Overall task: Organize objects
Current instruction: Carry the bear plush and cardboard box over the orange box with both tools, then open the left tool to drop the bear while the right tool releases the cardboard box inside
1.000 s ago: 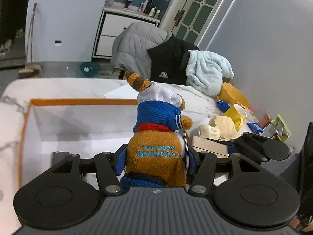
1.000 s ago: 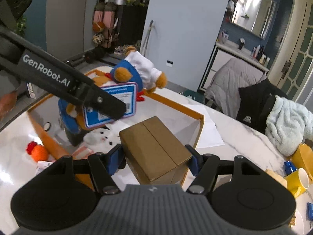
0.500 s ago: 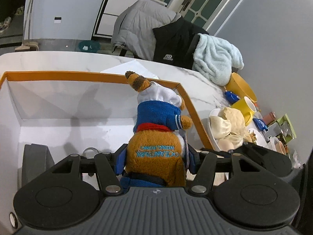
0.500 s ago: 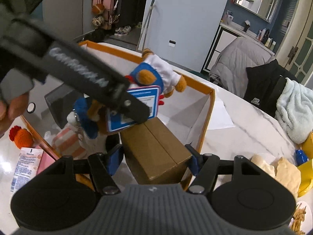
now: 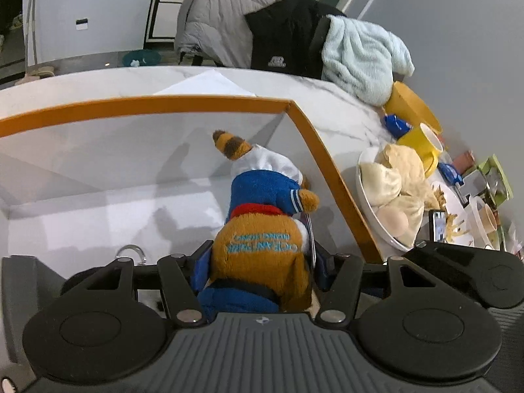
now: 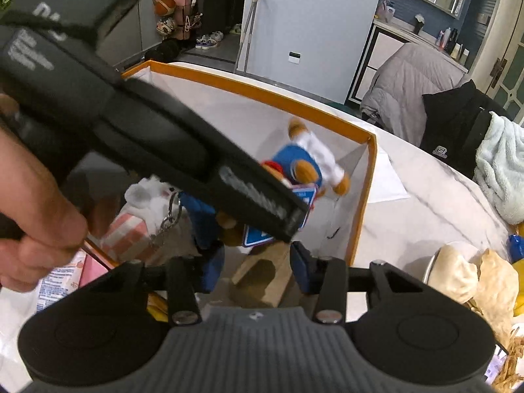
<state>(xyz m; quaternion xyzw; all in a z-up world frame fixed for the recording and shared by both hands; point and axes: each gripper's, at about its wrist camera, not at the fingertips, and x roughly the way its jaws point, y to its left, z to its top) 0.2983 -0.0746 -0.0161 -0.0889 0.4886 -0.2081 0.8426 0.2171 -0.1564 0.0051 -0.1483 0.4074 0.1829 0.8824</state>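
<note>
Left wrist view: left claw (image 5: 260, 267) clamped on plush toy (image 5: 262, 229), blue pads pressed into both sides of its orange body. Toy hangs head-forward inside the orange-rimmed white box (image 5: 314, 150), close to the box's right wall; can't tell if the head touches it. Metal keyring (image 5: 131, 252) lies on the box floor to the left. Outside the box on the marble surface (image 5: 344, 108): plate of buns (image 5: 389, 193), yellow mug (image 5: 422, 144), blue-green fleece (image 5: 363, 55) on a chair. Right wrist view: right claw (image 6: 258, 263) has its jaws apart, with the brown cardboard box (image 6: 265, 275) lying tilted below, between the pads; contact looks absent but blur makes it hard to judge. Left gripper body crosses the frame diagonally, held by left hand (image 6: 36, 203). Plush toy's blue tag (image 6: 304, 196) is visible, and a pink striped item (image 6: 127, 232) with a white plush (image 6: 147, 196) in the box's left part.
</note>
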